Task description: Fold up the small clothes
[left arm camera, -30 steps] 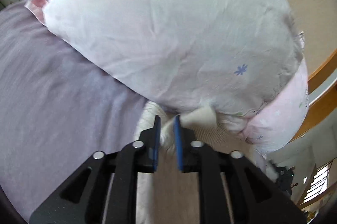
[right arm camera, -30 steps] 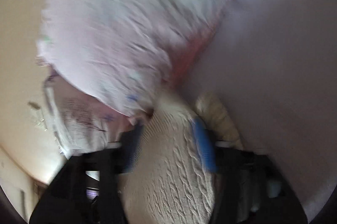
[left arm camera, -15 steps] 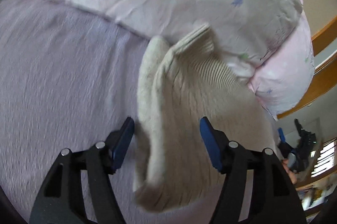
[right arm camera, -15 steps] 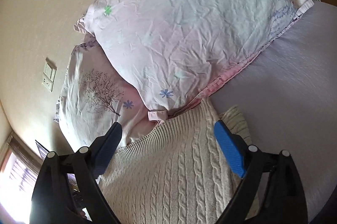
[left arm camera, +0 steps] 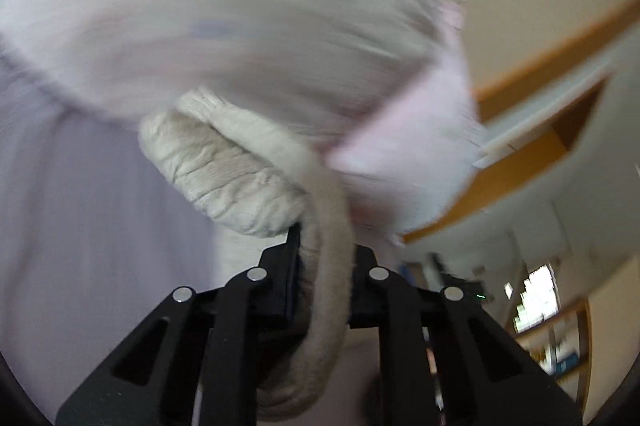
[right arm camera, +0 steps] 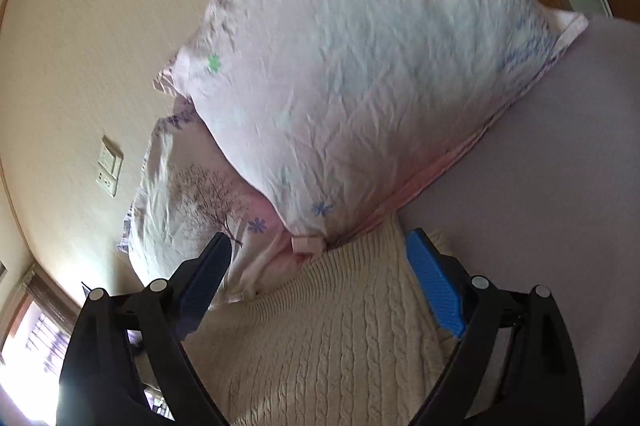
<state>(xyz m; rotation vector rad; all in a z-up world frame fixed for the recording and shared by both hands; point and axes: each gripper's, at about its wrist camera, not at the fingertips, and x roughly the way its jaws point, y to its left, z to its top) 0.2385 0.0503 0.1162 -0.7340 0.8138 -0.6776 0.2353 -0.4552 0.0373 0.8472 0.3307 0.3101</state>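
Bed (right arm camera: pixel 540 226): lilac sheet, soft and yielding; carries everything.
Pillows (right arm camera: pixel 360 66): propped against the cream wall.
Sweater (right arm camera: pixel 340 346): cream cable knit on the bed, touching the pillows; likely light, floppy, grippy; best taken at an edge.
Left claw (left arm camera: pixel 320 266): clenched on a sweater fold.
Right claw (right arm camera: pixel 320 278): released, straddling the ribbed hem.

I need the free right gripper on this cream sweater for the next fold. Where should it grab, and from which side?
Judging by its pose, take the ribbed edge of the cream sweater beside the pillow. It lies flat straight ahead between the open right gripper's fingers, so come in forward and low, then pinch.
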